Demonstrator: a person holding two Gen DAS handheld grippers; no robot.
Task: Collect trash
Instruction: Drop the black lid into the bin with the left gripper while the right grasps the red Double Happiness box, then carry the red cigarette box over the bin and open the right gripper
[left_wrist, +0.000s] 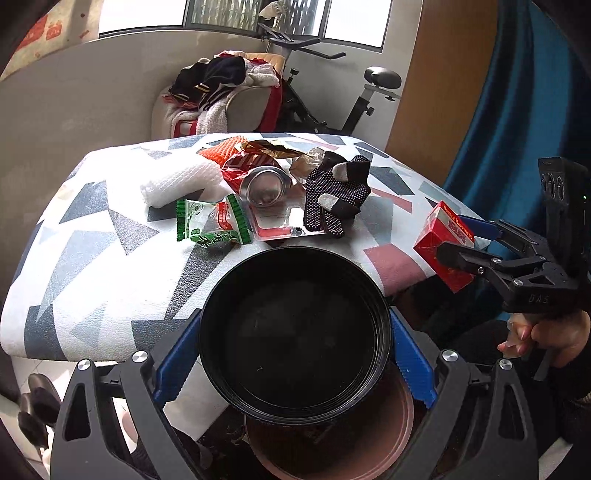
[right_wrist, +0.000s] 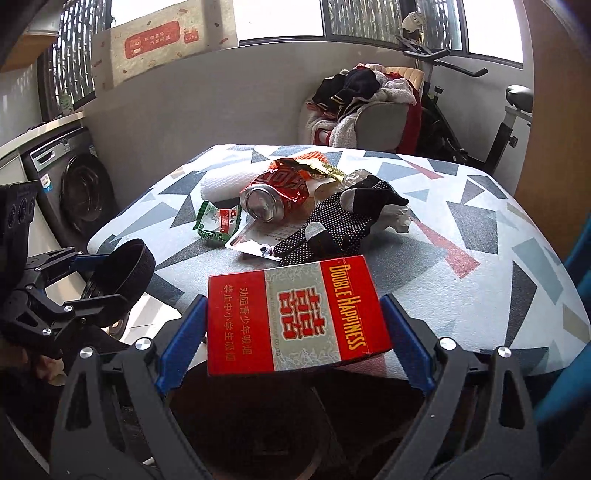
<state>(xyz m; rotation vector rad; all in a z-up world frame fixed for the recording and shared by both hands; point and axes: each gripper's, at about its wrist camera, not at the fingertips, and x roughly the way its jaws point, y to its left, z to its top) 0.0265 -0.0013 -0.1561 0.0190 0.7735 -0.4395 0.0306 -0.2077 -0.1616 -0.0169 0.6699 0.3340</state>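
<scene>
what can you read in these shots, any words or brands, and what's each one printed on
"DOUBLE HAPPINESS": red box in the right gripper.
"DAS": moulded on that gripper's body, seen from the left wrist.
Chinese print on the box, crushed can, green wrapper and wall poster: too small to read.

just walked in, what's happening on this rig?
Trash pickup, mid-run. The left gripper is clamped on a black round container at the table edge. The right gripper holds a red cigarette box beside it. The crushed can, green wrapper and glove remain on the table.
</scene>
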